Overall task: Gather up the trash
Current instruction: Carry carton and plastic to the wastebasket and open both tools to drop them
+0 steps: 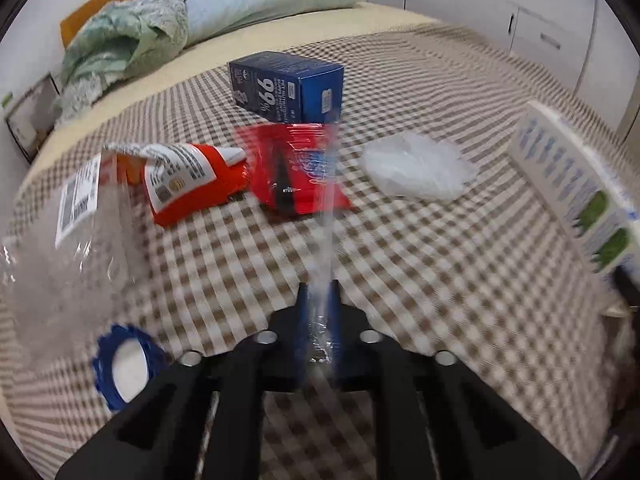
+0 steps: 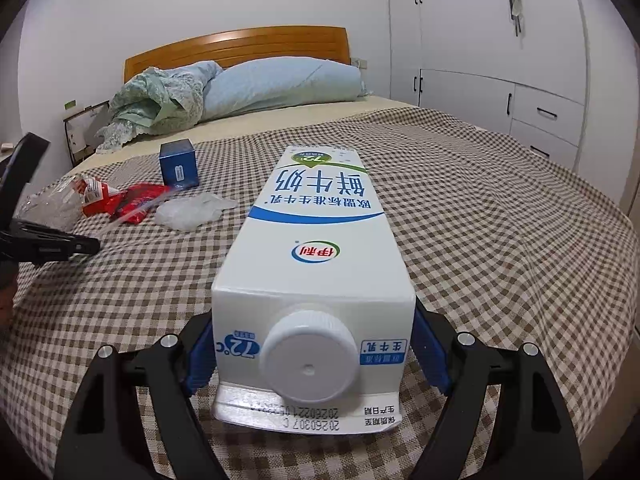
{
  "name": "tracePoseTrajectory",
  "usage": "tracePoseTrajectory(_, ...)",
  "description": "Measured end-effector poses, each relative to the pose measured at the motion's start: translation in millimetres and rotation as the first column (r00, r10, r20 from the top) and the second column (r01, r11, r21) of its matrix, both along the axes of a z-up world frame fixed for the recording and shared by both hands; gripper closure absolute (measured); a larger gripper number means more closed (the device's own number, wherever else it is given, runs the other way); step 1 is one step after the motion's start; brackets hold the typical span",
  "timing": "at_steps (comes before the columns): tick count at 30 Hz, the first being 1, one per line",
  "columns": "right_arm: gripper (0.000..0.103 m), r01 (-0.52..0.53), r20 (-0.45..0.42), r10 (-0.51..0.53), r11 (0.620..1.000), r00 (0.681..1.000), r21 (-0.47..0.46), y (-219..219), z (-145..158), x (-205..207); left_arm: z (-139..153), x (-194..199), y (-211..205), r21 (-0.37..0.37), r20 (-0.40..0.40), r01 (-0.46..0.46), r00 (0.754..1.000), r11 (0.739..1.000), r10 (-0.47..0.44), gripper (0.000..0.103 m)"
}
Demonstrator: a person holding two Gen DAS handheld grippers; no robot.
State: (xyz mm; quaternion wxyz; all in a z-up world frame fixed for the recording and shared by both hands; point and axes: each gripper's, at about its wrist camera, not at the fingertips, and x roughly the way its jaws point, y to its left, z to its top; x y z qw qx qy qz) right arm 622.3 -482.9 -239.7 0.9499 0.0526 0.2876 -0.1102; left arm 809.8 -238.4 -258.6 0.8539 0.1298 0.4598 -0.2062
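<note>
Pinching a clear plastic strip (image 1: 326,240) above the checked bedspread (image 1: 420,260), the left gripper (image 1: 319,300) should lift slowly; the right gripper (image 2: 312,354) clamps the milk carton (image 2: 316,240) and must stay level.

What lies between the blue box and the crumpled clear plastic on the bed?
Only bare checkered blanket; in the right wrist view, the blue box and crumpled clear plastic are apart.

You've a white milk carton (image 2: 316,240) lying lengthwise, cap toward you; on the bed (image 1: 400,240) lie a blue box (image 1: 292,86), red wrapper (image 1: 296,172), crumpled clear plastic (image 1: 420,168), and an orange-labelled bottle (image 1: 120,192).
</note>
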Motion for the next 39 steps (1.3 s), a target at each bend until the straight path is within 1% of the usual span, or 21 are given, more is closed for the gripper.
tracePoseTrajectory(4,0.033,0.008,-0.005,-0.008,1.000,1.000,0.008,-1,0,0,21,-33,19,-0.091,-0.015,-0.033,0.999,0.995,0.032,0.100)
tracePoseTrajectory(8,0.034,0.025,-0.014,-0.025,1.000,1.000,-0.018,2,4,-2,55,-80,40,-0.192,-0.033,-0.093,0.996,0.977,0.089,0.100)
tracePoseTrajectory(10,0.034,0.023,-0.004,-0.023,0.999,1.000,0.024,-1,16,-20,74,-110,47,-0.237,-0.032,-0.107,0.994,0.966,0.102,0.100)
tracePoseTrajectory(11,0.034,0.024,0.010,-0.024,0.999,1.000,0.033,-2,24,-34,83,-125,52,-0.261,-0.031,-0.105,0.994,0.960,0.101,0.100)
tracePoseTrajectory(14,0.034,0.039,0.051,-0.038,0.999,0.998,-0.012,-4,50,-97,102,-180,56,-0.309,-0.033,-0.085,0.996,0.947,0.079,0.100)
tracePoseTrajectory(17,0.034,0.086,0.046,-0.083,0.994,0.995,-0.060,-21,64,-176,106,-234,44,-0.332,-0.046,-0.020,0.999,0.943,0.005,0.100)
tracePoseTrajectory(19,0.034,0.145,0.015,-0.144,0.986,0.989,-0.086,-38,61,-235,102,-271,31,-0.350,-0.069,0.041,0.995,0.936,-0.070,0.100)
tracePoseTrajectory(21,0.034,0.218,-0.049,-0.223,0.972,0.974,-0.087,-59,48,-293,94,-306,11,-0.350,-0.081,0.107,0.986,0.930,-0.144,0.100)
tracePoseTrajectory(23,0.034,0.256,-0.127,-0.260,0.965,0.957,-0.050,-73,28,-328,84,-333,-9,-0.345,-0.089,0.164,0.974,0.924,-0.207,0.100)
tracePoseTrajectory(25,0.034,0.302,-0.227,-0.293,0.953,0.929,0.009,-88,-5,-369,69,-357,-33,-0.338,-0.108,0.218,0.958,0.916,-0.267,0.100)
tracePoseTrajectory(26,0.034,0.310,-0.252,-0.295,0.951,0.922,0.019,-90,-15,-377,61,-367,-45,-0.329,-0.126,0.234,0.949,0.915,-0.288,0.100)
tracePoseTrajectory(28,0.033,0.327,-0.334,-0.290,0.943,0.897,0.061,-98,-48,-393,46,-379,-65,-0.317,-0.166,0.247,0.936,0.916,-0.309,0.100)
tracePoseTrajectory(29,0.033,0.331,-0.371,-0.280,0.940,0.886,0.083,-102,-62,-395,40,-384,-73,-0.312,-0.182,0.250,0.931,0.917,-0.316,0.100)
tracePoseTrajectory(30,0.033,0.339,-0.437,-0.258,0.934,0.862,0.116,-108,-85,-393,34,-390,-81,-0.301,-0.201,0.251,0.926,0.920,-0.319,0.100)
tracePoseTrajectory(32,0.033,0.342,-0.526,-0.210,0.925,0.824,0.166,-116,-116,-384,26,-398,-93,-0.279,-0.217,0.263,0.920,0.924,-0.327,0.100)
tracePoseTrajectory(33,0.033,0.345,-0.550,-0.198,0.922,0.811,0.178,-119,-125,-379,23,-400,-98,-0.266,-0.218,0.271,0.918,0.925,-0.332,0.100)
tracePoseTrajectory(35,0.032,0.374,-0.611,-0.201,0.912,0.766,0.169,-129,-148,-371,19,-406,-104,-0.244,-0.220,0.278,0.917,0.929,-0.332,0.100)
tracePoseTrajectory(36,0.032,0.406,-0.674,-0.203,0.900,0.711,0.157,-137,-165,-364,17,-405,-105,-0.238,-0.227,0.276,0.917,0.931,-0.329,0.100)
tracePoseTrajectory(37,0.032,0.423,-0.706,-0.197,0.892,0.680,0.158,-141,-175,-360,13,-406,-105,-0.232,-0.234,0.275,0.915,0.933,-0.327,0.100)
tracePoseTrajectory(38,0.032,0.435,-0.724,-0.189,0.884,0.663,0.168,-146,-183,-357,9,-406,-108,-0.224,-0.240,0.276,0.914,0.934,-0.328,0.100)
tracePoseTrajectory(39,0.032,0.438,-0.730,-0.178,0.881,0.660,0.181,-147,-188,-353,5,-406,-109,-0.217,-0.243,0.278,0.913,0.936,-0.327,0.100)
